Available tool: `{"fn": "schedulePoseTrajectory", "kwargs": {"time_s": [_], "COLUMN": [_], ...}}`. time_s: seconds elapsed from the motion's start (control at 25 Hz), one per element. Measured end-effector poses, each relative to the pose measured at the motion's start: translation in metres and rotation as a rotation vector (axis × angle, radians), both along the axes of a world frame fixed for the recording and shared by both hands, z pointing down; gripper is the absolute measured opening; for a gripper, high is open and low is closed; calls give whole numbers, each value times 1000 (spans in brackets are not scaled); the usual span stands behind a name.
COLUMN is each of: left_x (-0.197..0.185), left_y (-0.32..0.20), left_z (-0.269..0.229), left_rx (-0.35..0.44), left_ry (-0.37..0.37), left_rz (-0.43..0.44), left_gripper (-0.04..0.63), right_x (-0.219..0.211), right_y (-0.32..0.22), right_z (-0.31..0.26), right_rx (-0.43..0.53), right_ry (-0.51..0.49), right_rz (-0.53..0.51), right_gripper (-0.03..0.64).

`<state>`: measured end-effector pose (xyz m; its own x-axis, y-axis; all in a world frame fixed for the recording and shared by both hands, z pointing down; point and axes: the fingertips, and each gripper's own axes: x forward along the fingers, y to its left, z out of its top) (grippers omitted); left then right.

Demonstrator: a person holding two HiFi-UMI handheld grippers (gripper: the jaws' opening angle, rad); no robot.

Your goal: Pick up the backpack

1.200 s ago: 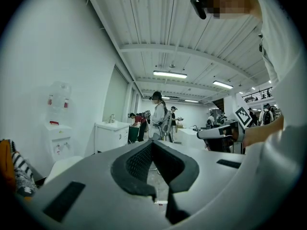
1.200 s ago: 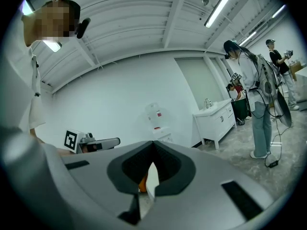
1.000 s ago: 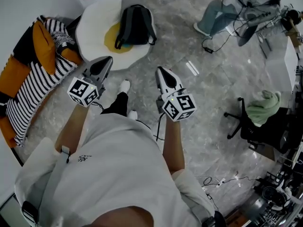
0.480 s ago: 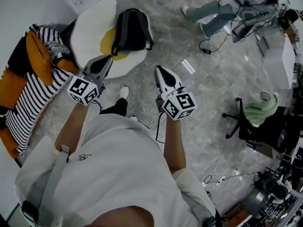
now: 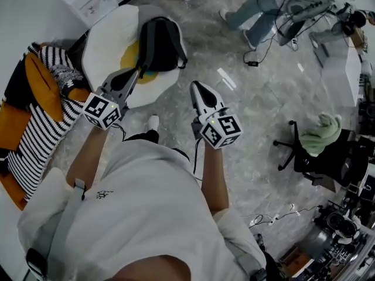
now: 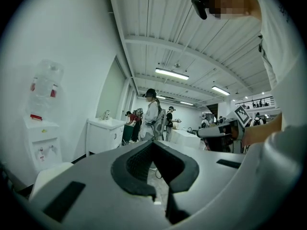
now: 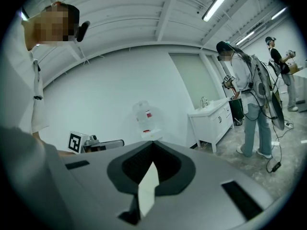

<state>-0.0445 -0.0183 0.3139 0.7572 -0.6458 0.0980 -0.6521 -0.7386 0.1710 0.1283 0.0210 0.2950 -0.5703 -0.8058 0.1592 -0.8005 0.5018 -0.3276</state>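
Observation:
The dark backpack (image 5: 159, 43) lies on a white, egg-shaped floor cushion (image 5: 108, 43) with a yellow centre, at the top left of the head view. My left gripper (image 5: 134, 73) is shut and empty; its tip overlaps the cushion's near edge in the picture, short of the backpack. My right gripper (image 5: 195, 86) is also shut and empty, over bare floor to the right of the cushion. Both point forward, roughly level. In the left gripper view the jaws (image 6: 153, 143) meet with nothing between them; the right gripper view (image 7: 152, 143) shows the same. Neither gripper view shows the backpack.
A striped black, white and orange cushion (image 5: 32, 122) lies at the left. An office chair (image 5: 310, 154) with a green cloth stands at the right. A seated person (image 5: 275, 7) and floor cables (image 5: 258, 54) are at the top right. A water dispenser (image 6: 42, 123) stands by the wall.
The person has walked toward the cushion: the backpack and cushion have drawn nearer, and the left gripper's tip now overlaps the cushion's edge. Both grippers stay shut.

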Motion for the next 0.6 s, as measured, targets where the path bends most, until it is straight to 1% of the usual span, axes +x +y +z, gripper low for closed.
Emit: {"fn": "schedulePoseTrajectory", "kwargs": {"time_s": [0.16,0.36,0.6], "left_x": [-9,-23,-41], "left_y": [-30,-54,-75], "left_z": [-2,-1,7], "left_rx": [13,16,0], "left_ry": [0,-1,-4], "left_rz": [11,9,-15], "left_gripper": [3,3,3], "right_x": [-10,-25,-39], "right_y": [-27,-52,-72], "right_z": [0,0,11], "right_rx": [5,11,-14], "right_ry": [3,11,21], "right_rz": [10,3,-17], "right_gripper": [6,6,6]}}
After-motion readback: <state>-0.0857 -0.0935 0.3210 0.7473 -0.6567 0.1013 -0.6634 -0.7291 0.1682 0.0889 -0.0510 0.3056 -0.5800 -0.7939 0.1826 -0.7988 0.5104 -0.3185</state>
